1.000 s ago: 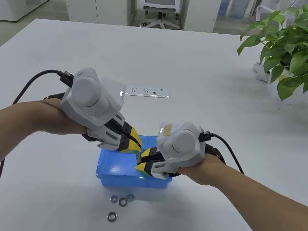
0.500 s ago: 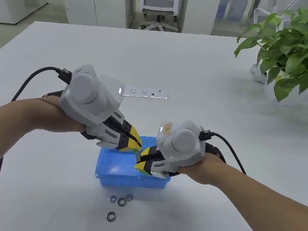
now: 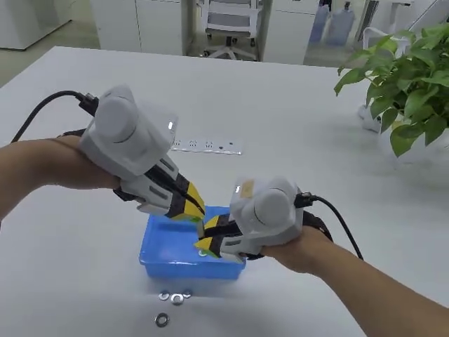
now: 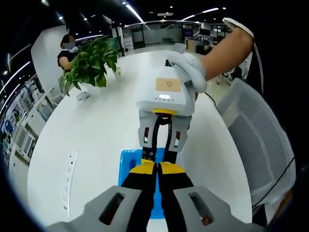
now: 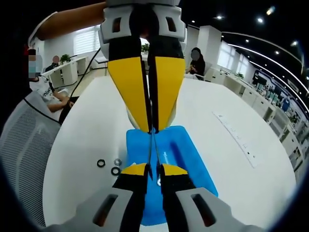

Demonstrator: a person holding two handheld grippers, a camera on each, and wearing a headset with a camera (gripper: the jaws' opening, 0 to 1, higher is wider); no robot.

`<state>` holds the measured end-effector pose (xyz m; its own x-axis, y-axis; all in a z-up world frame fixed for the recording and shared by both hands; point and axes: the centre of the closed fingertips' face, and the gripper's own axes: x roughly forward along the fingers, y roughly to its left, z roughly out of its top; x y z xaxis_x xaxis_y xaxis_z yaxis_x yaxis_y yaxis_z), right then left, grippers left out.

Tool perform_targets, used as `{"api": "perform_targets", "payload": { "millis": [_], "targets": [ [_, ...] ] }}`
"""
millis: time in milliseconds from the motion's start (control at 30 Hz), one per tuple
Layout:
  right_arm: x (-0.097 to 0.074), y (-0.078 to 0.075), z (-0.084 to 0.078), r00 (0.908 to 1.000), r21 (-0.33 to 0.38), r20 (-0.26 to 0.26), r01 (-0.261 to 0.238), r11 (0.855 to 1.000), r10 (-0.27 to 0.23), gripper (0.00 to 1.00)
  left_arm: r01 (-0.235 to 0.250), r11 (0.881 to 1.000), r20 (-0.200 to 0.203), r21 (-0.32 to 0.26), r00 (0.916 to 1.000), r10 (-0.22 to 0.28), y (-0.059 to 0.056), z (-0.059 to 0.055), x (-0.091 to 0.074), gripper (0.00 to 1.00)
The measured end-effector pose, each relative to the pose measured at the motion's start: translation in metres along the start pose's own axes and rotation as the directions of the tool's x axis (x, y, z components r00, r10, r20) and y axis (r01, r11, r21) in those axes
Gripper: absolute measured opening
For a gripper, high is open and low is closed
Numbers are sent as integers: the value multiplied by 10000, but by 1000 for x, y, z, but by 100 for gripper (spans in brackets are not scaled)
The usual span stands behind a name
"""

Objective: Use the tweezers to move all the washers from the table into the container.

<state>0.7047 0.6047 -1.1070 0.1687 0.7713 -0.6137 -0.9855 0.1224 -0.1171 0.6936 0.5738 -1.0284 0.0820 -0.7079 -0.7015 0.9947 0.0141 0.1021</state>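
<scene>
Washers (image 3: 177, 300) lay loose on the white surface (image 3: 302, 133), just in front of the blue container (image 3: 186, 268), with one more a little apart, nearer the person. Over the container the two tools met nose to nose. The left tool (image 5: 152, 126) was pinched narrow on the tweezers (image 5: 151, 147). The right tool (image 5: 154, 170) sat narrow around their other end, and I could not tell whether it gripped them.

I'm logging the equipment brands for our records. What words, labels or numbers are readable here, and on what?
"XENSE", faint, so not certain: on the white housing of the right gripper, below its tan sticker.
The mark on the tan sticker: too small to read.
The markings on the power strip: too small to read.
</scene>
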Motion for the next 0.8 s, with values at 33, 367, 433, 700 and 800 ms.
{"api": "perform_targets", "payload": {
  "millis": [33, 367, 433, 700, 800],
  "targets": [
    [-1, 1, 1, 10000, -21, 7, 11, 10000, -11, 12, 5, 10000, 3, 8, 10000, -5, -1, 1, -1, 5],
    [-7, 19, 15, 10000, -234, 90, 5, 9997, -3, 12, -41, 10000, -112, 36, 9999, 41, -20, 7, -16, 5],
    [-7, 24, 18, 10000, -304, 92, -20, 9995, 23, 12, -66, 10000, -134, 43, 9999, 67, -24, 6, -18, 5],
    [-4, 41, 22, 9998, -466, 99, -184, 9987, 188, 12, -136, 9999, -194, -74, 9997, 135, -40, 1, -24, 5],
    [0, 49, 22, 9995, -485, 109, -277, 9984, 282, 12, -150, 9998, -271, -107, 9995, 147, -47, -3, -25, 5]
  ]
}}
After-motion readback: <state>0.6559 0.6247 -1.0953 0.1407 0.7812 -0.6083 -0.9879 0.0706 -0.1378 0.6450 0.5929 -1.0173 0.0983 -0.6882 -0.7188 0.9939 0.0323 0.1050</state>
